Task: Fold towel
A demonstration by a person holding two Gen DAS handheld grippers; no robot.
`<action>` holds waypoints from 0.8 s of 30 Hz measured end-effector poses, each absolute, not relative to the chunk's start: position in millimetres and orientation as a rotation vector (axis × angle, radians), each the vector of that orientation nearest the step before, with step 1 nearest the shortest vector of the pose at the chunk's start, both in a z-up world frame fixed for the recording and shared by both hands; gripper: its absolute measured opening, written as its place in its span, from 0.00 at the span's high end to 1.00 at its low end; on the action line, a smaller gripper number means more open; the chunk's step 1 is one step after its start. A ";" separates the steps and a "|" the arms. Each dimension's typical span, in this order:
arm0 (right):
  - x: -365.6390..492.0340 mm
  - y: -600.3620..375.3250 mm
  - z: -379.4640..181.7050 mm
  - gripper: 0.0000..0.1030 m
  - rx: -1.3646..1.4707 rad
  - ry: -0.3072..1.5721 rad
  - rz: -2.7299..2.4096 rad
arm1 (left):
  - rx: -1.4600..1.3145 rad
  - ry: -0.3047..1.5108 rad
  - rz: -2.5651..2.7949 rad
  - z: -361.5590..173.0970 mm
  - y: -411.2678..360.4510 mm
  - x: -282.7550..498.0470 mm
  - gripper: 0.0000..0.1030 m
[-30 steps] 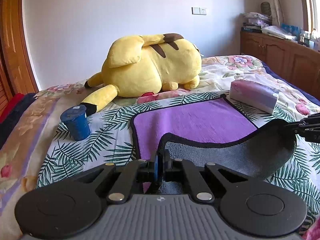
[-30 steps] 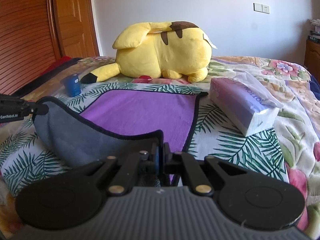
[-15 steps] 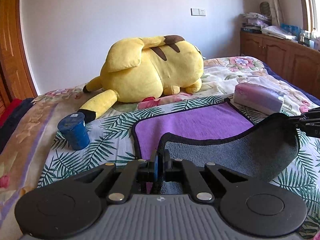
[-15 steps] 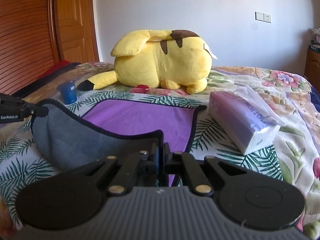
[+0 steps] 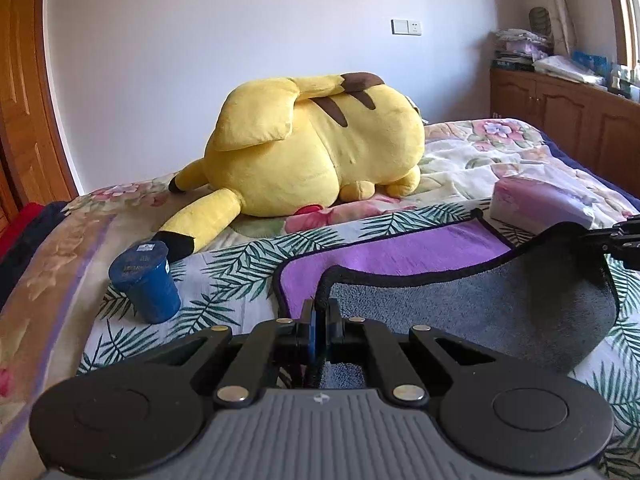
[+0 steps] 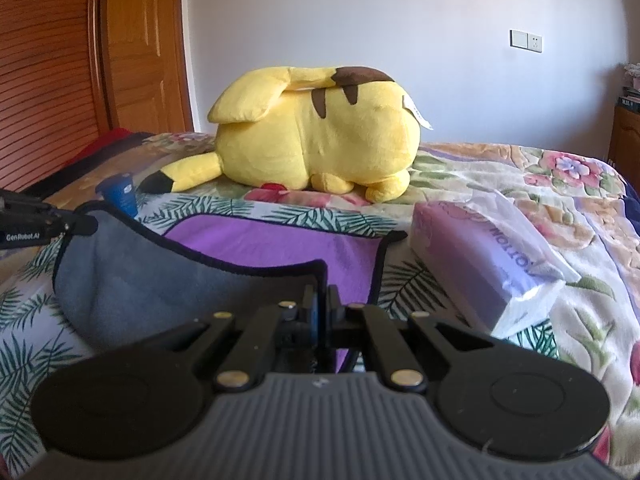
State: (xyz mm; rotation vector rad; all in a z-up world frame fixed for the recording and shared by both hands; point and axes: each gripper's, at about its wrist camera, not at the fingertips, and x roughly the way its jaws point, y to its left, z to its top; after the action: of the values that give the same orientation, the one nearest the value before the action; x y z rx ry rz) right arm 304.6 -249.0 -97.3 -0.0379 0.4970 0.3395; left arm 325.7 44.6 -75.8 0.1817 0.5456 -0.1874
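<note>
A blue cup (image 5: 145,282) stands at the left on the bedspread (image 5: 240,260). The left gripper (image 5: 319,312) pinches one near corner of the purple-and-grey towel (image 5: 460,300), lifted over the bed; the right gripper (image 6: 319,304) clamps the other. A tissue pack (image 6: 484,256) lies right.

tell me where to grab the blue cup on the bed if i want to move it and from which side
Grip the blue cup around its side wall, near mid-height. It stands upside down, the wider end down on the bedspread, so no open rim is on offer. It tapers upward, so a high grip may slip off. Come from the near side: the plush toy has its tail tip close behind the cup.
</note>
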 end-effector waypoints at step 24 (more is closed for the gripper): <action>366.6 -250.3 -91.3 0.96 -0.051 0.443 0.327 | 0.183 0.499 -0.142 -73.4 45.0 396.8 0.96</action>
State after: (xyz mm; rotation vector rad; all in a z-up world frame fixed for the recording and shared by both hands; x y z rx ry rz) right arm 366.6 -250.3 -91.3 -0.0505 0.4430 0.3273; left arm 396.8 45.0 -73.4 0.1827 0.4986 -0.1421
